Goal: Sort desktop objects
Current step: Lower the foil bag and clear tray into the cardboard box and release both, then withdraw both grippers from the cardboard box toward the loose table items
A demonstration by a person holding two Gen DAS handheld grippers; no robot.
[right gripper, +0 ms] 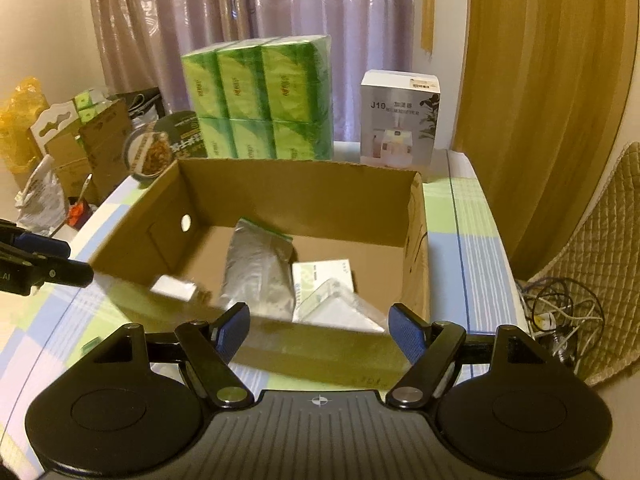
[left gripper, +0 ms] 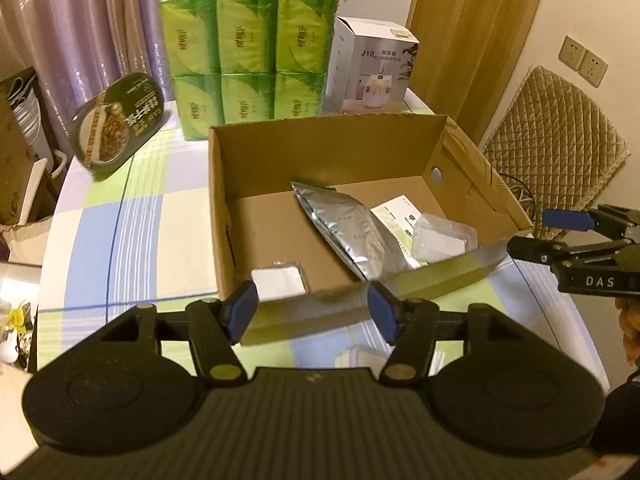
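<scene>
The left gripper (left gripper: 314, 312) hangs just in front of the near wall of the cardboard box (left gripper: 224, 216), which serves here as the landmark. Its two blue pads (left gripper: 240, 314) stand apart and nothing is between them, so it is released. The right gripper (right gripper: 318, 330) is also in front of the near wall of the box, more toward the box's right end. Its blue pads (right gripper: 406, 334) are spread wide and grasp nothing.

Inside the box lie the sorted things. A silver foil pouch (left gripper: 344, 224) lies slanted in the middle of the floor. Just to the right of it, still in the box, is a white and green paper packet (left gripper: 394, 216), and a clear plastic bag with something white inside (left gripper: 442, 240) rests partly on that packet, near the front right corner. A small white flat packet (left gripper: 280, 282) lies at the front left part of the box, close to the near wall.

Outside the box, in front of its near wall and below the left gripper, a white thing (left gripper: 352, 358) lies on the checked tablecloth (left gripper: 120, 240); I cannot tell what it is.

Behind the box stands a green pack of tissues (left gripper: 248, 52), and right of that a white carton marked J10 (left gripper: 372, 68). Left of the box and behind it, a dark oval food tray (left gripper: 116, 124) leans tilted.
</scene>
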